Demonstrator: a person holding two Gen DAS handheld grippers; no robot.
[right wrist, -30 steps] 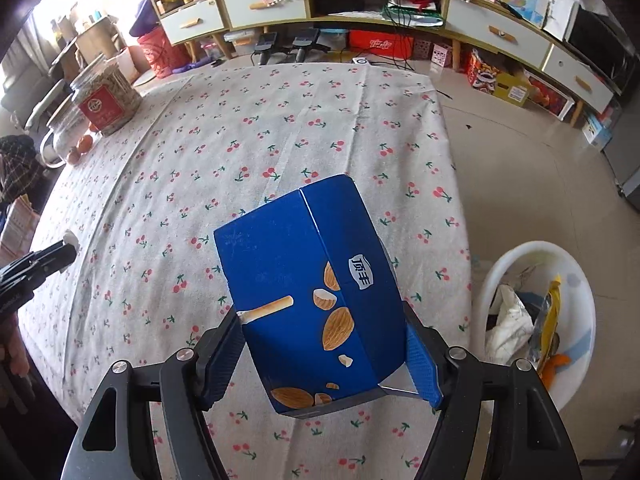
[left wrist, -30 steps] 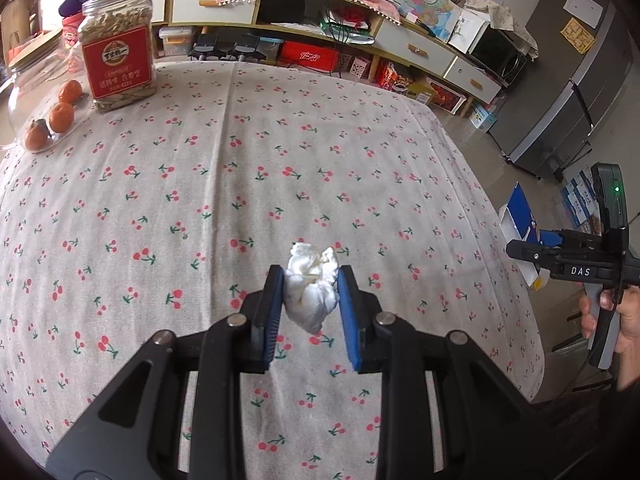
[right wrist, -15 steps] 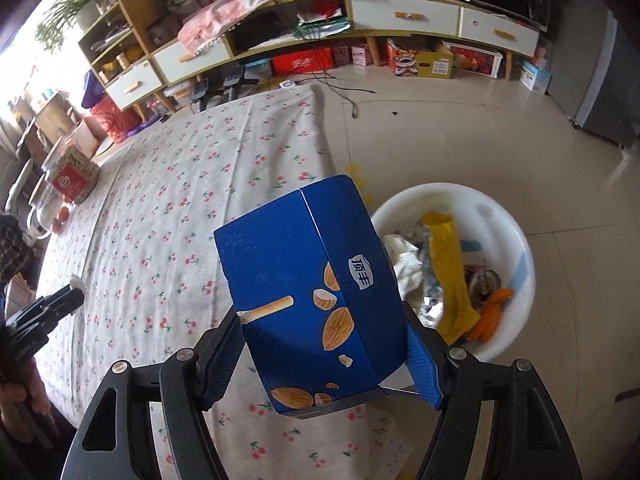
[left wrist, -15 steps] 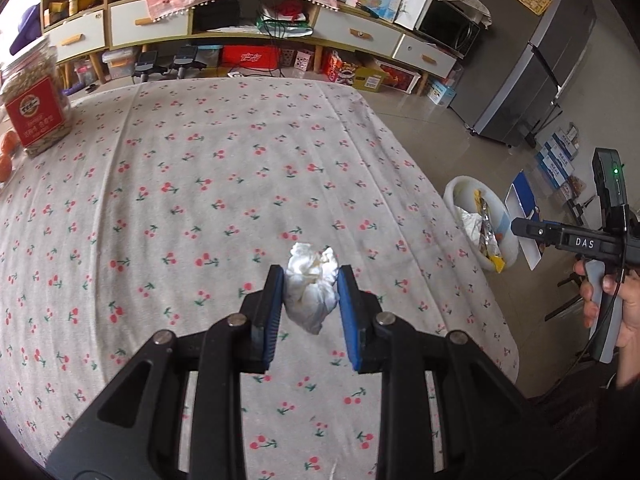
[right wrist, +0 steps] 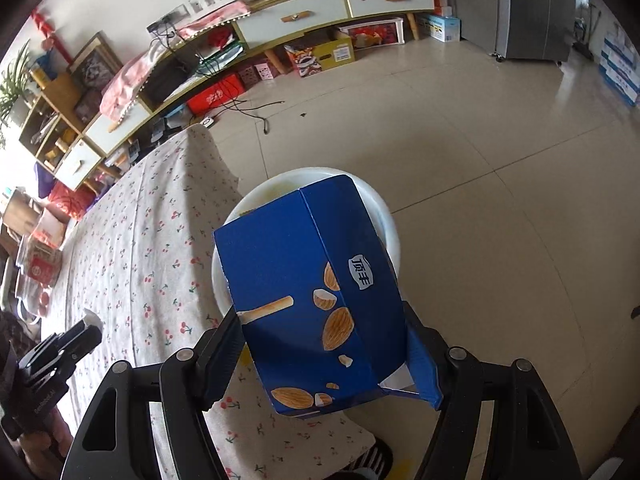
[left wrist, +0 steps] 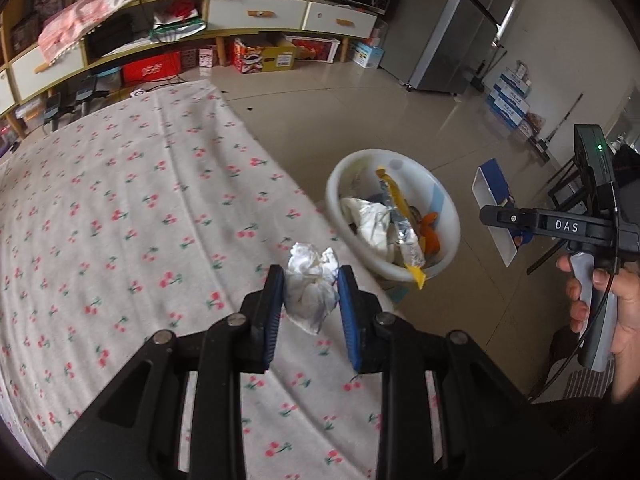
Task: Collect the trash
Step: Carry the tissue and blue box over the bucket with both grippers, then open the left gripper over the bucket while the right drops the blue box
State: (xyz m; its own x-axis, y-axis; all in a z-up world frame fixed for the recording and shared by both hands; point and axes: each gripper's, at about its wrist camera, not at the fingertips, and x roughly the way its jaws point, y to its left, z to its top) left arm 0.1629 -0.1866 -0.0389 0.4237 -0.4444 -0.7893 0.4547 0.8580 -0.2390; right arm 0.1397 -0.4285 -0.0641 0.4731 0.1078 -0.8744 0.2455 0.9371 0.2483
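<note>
My left gripper (left wrist: 310, 304) is shut on a crumpled white tissue (left wrist: 309, 289), held above the table's right edge. A white trash bin (left wrist: 448, 236) with wrappers in it stands on the floor just beyond. My right gripper (right wrist: 324, 344) is shut on a blue snack box (right wrist: 308, 280) with almond pictures, held over the bin (right wrist: 384, 216), which the box mostly hides. The right gripper also shows in the left wrist view (left wrist: 516, 220) at the right, with the box (left wrist: 494, 192) beyond the bin. The left gripper shows at the lower left of the right wrist view (right wrist: 90, 322).
The table with a cherry-print cloth (left wrist: 120, 208) fills the left. A long shelf unit with drawers (left wrist: 256, 12) lines the far wall, with boxes under it. A grey fridge (left wrist: 460, 36) stands at the right. A jar (right wrist: 38, 264) sits on the table's far end.
Both grippers have swung to the right, off the table toward the bin. The blue box now hangs over the bin. The tissue has come to the table's right edge.
</note>
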